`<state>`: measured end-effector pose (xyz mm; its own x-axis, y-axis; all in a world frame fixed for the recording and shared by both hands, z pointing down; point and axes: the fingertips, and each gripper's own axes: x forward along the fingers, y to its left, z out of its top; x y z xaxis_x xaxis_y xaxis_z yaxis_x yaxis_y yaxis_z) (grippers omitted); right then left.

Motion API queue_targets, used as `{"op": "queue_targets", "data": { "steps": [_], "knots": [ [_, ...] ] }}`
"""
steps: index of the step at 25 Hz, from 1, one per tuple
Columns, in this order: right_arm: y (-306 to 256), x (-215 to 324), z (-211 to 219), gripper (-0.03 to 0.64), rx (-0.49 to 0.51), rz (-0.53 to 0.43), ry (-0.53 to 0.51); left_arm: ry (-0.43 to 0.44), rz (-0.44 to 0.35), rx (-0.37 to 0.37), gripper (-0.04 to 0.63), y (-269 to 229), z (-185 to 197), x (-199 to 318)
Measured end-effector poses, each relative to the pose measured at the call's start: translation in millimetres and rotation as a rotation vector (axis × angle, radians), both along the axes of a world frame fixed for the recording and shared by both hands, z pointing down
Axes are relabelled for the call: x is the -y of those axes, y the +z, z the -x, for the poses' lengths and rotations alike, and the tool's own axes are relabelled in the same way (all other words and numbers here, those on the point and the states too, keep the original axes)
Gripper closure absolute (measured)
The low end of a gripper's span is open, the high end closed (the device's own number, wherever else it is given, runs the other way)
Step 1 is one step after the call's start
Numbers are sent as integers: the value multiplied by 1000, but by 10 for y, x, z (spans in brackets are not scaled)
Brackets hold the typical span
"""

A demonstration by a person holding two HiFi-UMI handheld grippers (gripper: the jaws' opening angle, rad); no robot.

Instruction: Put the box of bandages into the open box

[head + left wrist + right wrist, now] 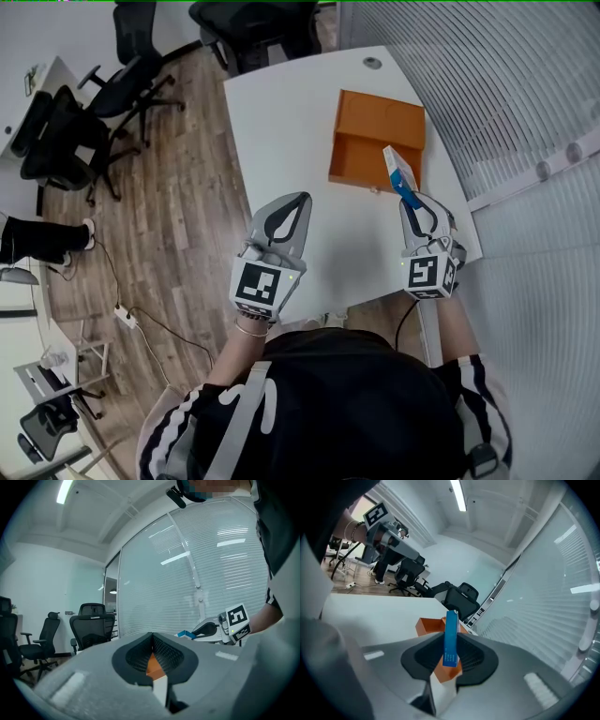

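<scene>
Nearest, the left gripper [302, 199] is kept idle, jaws closed on nothing. The right gripper [412, 195] is clamped on the box of bandages [397, 167], a slim blue-and-white carton held edge-up by the near corner of the open box [377, 105]. Delivery is judged under way. Next, the carton must be lowered into that shallow, orange, rectangular tray.

**Clearance: tabletop and its edges**
White table [281, 131]: bare from centre to 9 o'clock, free passage. Open box [375, 117] stands at 2 o'clock, top unobstructed, its walls the only barrier. Its 5 o'clock corner is taken by the box of bandages [398, 169], clamped in the right gripper [412, 199]. Blinded glass wall [506, 103] closes off 3 o'clock. Office chairs [253, 28] crowd 12 o'clock.
</scene>
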<state>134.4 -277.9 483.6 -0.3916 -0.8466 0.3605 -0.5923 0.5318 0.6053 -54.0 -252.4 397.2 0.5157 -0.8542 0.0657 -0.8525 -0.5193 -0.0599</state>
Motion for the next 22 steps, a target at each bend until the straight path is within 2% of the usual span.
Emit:
{"op": "queue_targets", "data": {
  "steps": [3, 12, 22],
  "knots": [
    [94, 13, 33, 535, -46, 14, -19, -7, 0, 1, 595, -2, 35, 4],
    [351, 97, 75, 535, -100, 77, -41, -33, 8, 5, 595, 45, 129, -10],
    [595, 174, 81, 535, -223, 94, -76, -53, 18, 5, 595, 64, 228, -21]
  ]
}}
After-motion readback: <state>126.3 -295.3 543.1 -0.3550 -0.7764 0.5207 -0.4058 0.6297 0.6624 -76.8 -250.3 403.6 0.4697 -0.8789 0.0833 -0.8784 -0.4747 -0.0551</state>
